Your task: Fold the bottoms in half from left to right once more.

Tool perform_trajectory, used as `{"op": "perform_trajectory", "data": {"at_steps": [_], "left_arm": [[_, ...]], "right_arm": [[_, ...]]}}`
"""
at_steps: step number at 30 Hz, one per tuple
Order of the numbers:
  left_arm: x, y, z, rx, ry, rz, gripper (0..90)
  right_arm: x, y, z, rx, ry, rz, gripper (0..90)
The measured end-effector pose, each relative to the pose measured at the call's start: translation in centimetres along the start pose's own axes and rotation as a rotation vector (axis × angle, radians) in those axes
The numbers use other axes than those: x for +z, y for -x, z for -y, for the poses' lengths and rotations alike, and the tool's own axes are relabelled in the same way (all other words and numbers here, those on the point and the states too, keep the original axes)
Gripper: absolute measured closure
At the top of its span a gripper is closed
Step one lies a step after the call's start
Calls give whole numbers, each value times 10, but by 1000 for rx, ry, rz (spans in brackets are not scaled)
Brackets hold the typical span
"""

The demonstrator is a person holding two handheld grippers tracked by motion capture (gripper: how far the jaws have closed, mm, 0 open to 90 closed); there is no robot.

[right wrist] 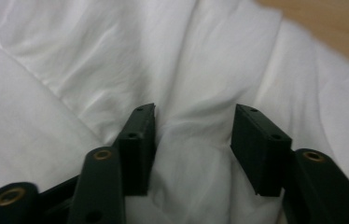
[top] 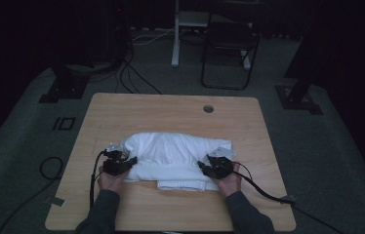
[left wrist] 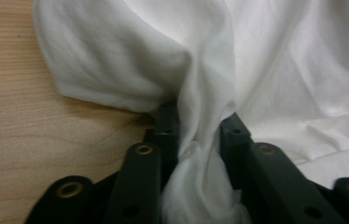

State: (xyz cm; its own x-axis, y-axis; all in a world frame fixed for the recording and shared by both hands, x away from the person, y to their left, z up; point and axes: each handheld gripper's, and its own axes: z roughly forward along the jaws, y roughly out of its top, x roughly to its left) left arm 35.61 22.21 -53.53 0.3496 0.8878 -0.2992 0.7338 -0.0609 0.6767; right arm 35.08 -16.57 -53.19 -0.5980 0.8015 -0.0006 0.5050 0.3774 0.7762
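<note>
White garment point(top: 171, 158) lies bunched on wooden table point(top: 171, 109), nearer to person's edge, about middle of width. Long axis runs left to right across table, parallel to near edge; folded band sticks out toward person. Left gripper point(top: 131, 161) at garment's left end, jaws clenched on gathered fold of cloth point(left wrist: 200, 140). Right gripper point(top: 202, 165) at right end, jaws apart, pads point(right wrist: 137, 140) resting over cloth point(right wrist: 191, 135) between them, not pinching. Both hands low on table.
</note>
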Motion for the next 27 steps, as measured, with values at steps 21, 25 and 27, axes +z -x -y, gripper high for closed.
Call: {"op": "perform_trajectory", "data": {"at_steps": [21,25,27], "left_arm": [[-66,81,-79,172,247,208,800],[-60,91,-84,187,239,222,800],[-60,94,-84,195,234,226,800]], "right_arm": [[36,-58,-27,-118,-79,-98,526],[22,-54,-36,-142,-65,-106,497],[5,-41,-37,-98,2,-34,521]]}}
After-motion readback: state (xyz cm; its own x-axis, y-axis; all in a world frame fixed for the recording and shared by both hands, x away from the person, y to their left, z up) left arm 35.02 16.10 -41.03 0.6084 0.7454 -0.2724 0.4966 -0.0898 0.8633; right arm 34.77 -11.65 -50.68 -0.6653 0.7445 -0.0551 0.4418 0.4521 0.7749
